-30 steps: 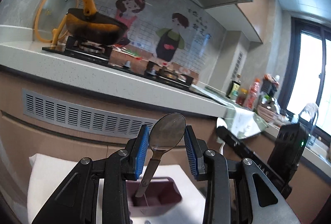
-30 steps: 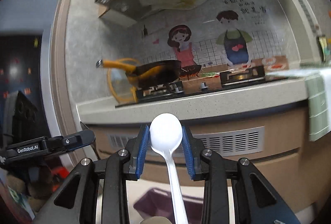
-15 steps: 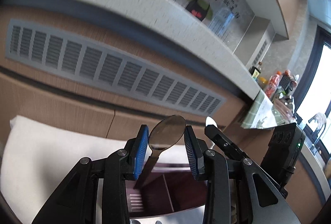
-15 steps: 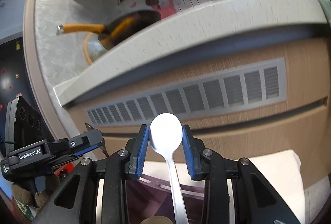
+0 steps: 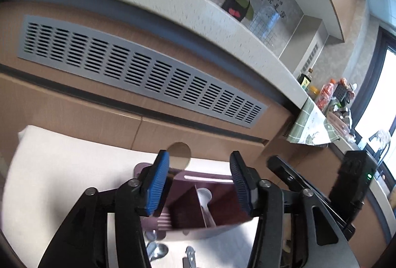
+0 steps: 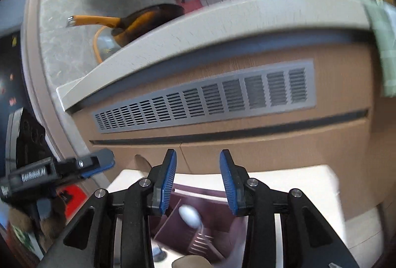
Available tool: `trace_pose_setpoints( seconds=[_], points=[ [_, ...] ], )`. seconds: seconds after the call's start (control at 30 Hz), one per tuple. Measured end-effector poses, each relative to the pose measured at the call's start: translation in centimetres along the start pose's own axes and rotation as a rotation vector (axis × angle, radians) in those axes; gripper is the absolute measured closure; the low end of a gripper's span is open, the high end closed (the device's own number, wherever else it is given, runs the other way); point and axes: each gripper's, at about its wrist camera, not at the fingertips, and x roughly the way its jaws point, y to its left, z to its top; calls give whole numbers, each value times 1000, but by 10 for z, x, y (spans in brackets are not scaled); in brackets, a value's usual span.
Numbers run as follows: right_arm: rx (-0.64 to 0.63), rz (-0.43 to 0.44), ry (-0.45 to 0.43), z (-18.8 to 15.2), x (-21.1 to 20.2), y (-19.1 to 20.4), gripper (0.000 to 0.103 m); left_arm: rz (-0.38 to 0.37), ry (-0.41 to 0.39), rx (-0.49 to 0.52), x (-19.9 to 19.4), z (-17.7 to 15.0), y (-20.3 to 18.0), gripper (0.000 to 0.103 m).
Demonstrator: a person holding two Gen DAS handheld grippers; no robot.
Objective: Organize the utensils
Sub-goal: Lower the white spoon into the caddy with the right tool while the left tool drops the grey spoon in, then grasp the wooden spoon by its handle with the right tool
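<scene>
The cabinet front (image 5: 173,119) with its grey vent (image 5: 138,70) fills the background of both views, under a pale counter edge (image 5: 173,5). Below lies the white worktop (image 5: 61,169), carrying a mauve divided caddy (image 5: 205,196). The left tongs (image 5: 199,181) stand apart above the caddy, jaws just opened, nothing between the pads. The metal spoon (image 5: 178,156) leans bowl-up just beyond the left pad, its handle down in the caddy. The right tongs (image 6: 198,180) are likewise apart, just widened and empty. The white spoon (image 6: 189,216), blurred, lies below and between them in the caddy (image 6: 210,231); the left view shows it (image 5: 205,196) beside the divider.
</scene>
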Motion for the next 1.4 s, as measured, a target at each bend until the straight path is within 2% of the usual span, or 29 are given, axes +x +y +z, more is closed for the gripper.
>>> trace_pose_setpoints(
  seconds=[0.1,0.23,0.47,0.6,0.7,0.83,0.93,1.07,1.27,1.4],
  points=[
    [-94,-16,-1,-5,-25,21,68,50,-21,18,-24,-10,-1,48],
    [-199,-18,41,-21,-48,44,68,136,-51,23,-59,-31,4,46],
    [-270,-2,234,-63,-57,62,68,208,-21,-31,-105,-72,23,37],
    [-410,27,358,-99,-53,80,68,243,34,-32,-110,-98,34,33],
    [-487,54,433,-128,-52,87,72,240,84,-50,-107,-117,43,31],
    [-385,38,522,-147,-42,69,72,257,115,-94,-102,-131,60,29],
    [-302,9,536,-154,-39,54,71,274,159,-98,-93,-136,68,21],
    [-291,-24,531,-155,-41,48,71,217,274,-46,-70,-146,63,21],
    [-312,5,521,-153,-49,58,71,296,229,21,-71,-146,51,21],
    [-265,13,509,-147,-43,57,71,309,222,40,-75,-144,48,21]
  ],
)
